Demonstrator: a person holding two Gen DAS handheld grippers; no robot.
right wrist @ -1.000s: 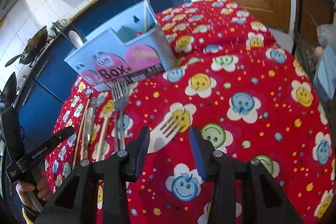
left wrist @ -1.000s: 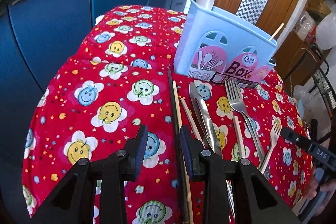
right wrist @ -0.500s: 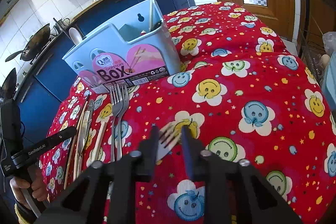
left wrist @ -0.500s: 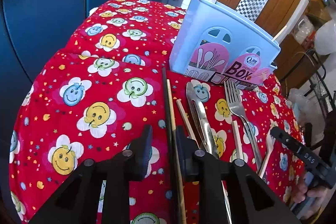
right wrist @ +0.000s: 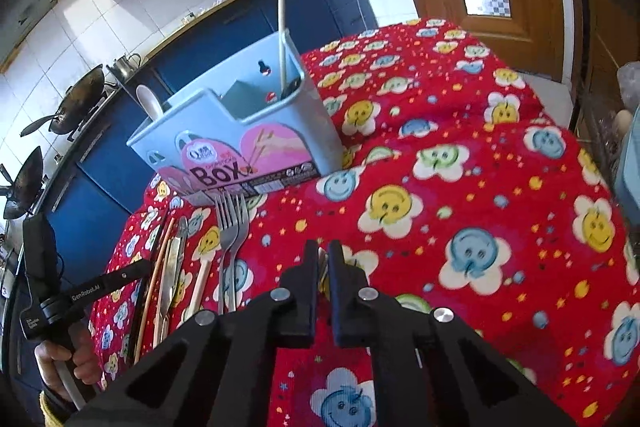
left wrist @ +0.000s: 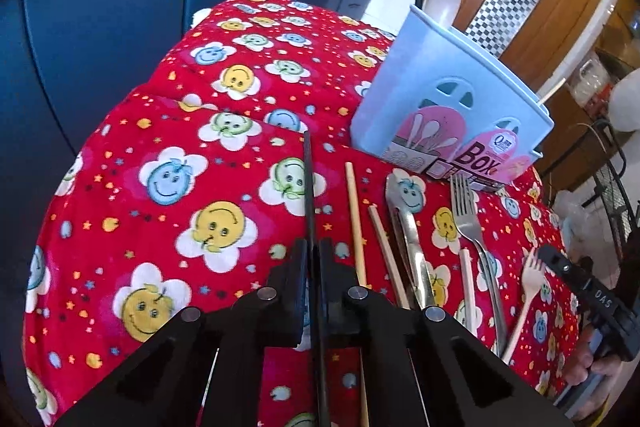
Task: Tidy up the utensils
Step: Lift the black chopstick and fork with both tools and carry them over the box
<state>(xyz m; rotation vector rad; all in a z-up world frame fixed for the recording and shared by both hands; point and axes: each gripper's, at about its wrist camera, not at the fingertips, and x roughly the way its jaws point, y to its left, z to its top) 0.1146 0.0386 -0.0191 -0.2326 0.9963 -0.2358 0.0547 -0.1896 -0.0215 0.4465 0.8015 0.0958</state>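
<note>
**Black chopstick and pale fork pinched, both bound for the blue box**

Red smiley-print cloth (left wrist: 224, 227) covers the table; all utensils lie on it in a row in front of the blue utensil box (left wrist: 452, 115), which stands toward the far edge.

Left side: left gripper (left wrist: 314, 259), jaws narrow, clamped on the black chopstick (left wrist: 307, 187). Stick runs straight ahead from the jaws, tip pointing at the far edge, left of the box. Grip sits partway along the shaft, so the long free end will likely swing; my read is to lift level, then tip it upright before bringing it over the box rim.

Next along the row: two wooden chopsticks (left wrist: 354, 211), metal tongs (left wrist: 404, 219), steel fork (left wrist: 466, 211), all loose. Keep the black stick clear of them on the lift.

Right side: right gripper (right wrist: 323, 259), jaws narrow, with the pale fork (left wrist: 528, 287) between them; only a sliver shows in the right wrist view, so how firm the hold is, I cannot tell. Box (right wrist: 236, 131) already holds a white spoon (right wrist: 148, 103) and one upright stick (right wrist: 282, 27). Judged risk: both arms arriving at the box together; stagger them.
</note>
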